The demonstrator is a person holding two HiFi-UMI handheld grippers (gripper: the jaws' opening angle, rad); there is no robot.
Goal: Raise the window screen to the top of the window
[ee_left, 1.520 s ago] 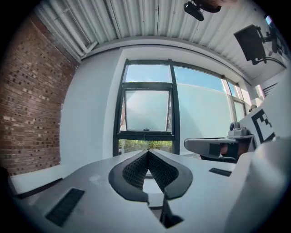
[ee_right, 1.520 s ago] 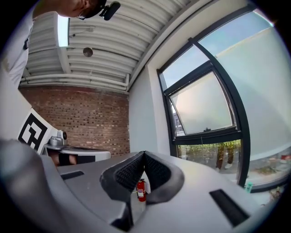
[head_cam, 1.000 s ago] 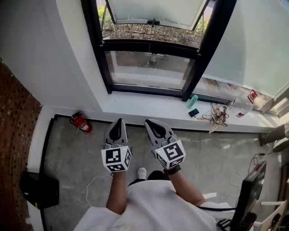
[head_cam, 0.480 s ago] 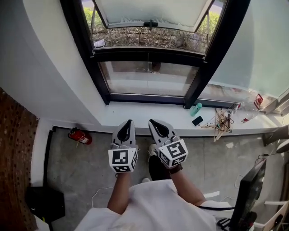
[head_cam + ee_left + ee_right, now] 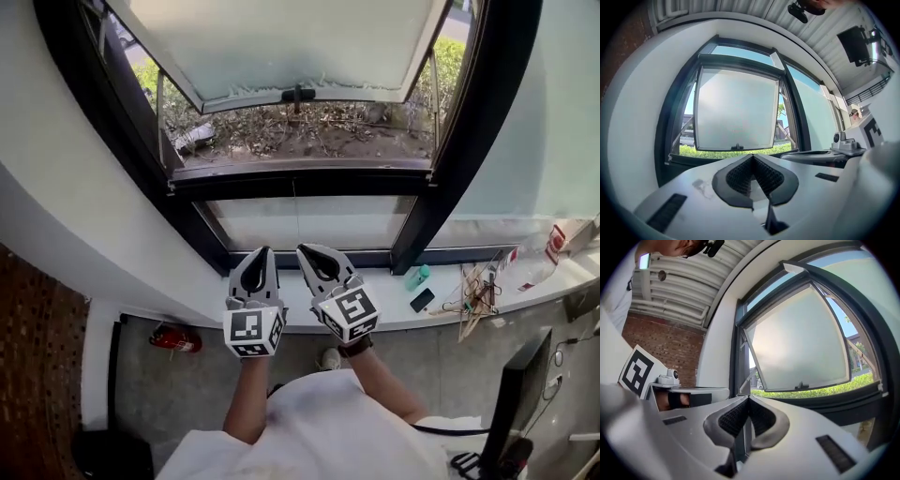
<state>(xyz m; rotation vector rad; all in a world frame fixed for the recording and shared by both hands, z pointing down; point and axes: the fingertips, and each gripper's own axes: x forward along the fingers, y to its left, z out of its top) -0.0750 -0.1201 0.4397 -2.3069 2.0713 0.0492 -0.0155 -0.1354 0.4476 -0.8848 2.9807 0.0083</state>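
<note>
A dark-framed window (image 5: 427,202) fills the wall ahead. Its upper pale frosted panel (image 5: 281,42) is tilted outward, with a small black handle (image 5: 298,94) on the bottom edge; grass shows beneath it. I cannot make out a separate screen. My left gripper (image 5: 260,253) and right gripper (image 5: 307,251) are side by side, level, pointing at the window above the white sill (image 5: 375,319). Both are shut and empty. The panel (image 5: 736,112) and its handle (image 5: 737,147) lie straight beyond the left gripper (image 5: 752,158); the right gripper (image 5: 747,400) faces the panel (image 5: 801,348) too.
On the sill to the right lie a green bottle (image 5: 418,277), a phone (image 5: 423,300), wooden hangers (image 5: 473,295) and a plastic bottle (image 5: 530,267). A red fire extinguisher (image 5: 176,338) lies on the floor at left. A dark monitor (image 5: 516,403) stands at lower right.
Both grippers have travelled forward together towards the window, from over the floor to over the sill. The window now looks much larger and closer. The jaws stayed shut.
</note>
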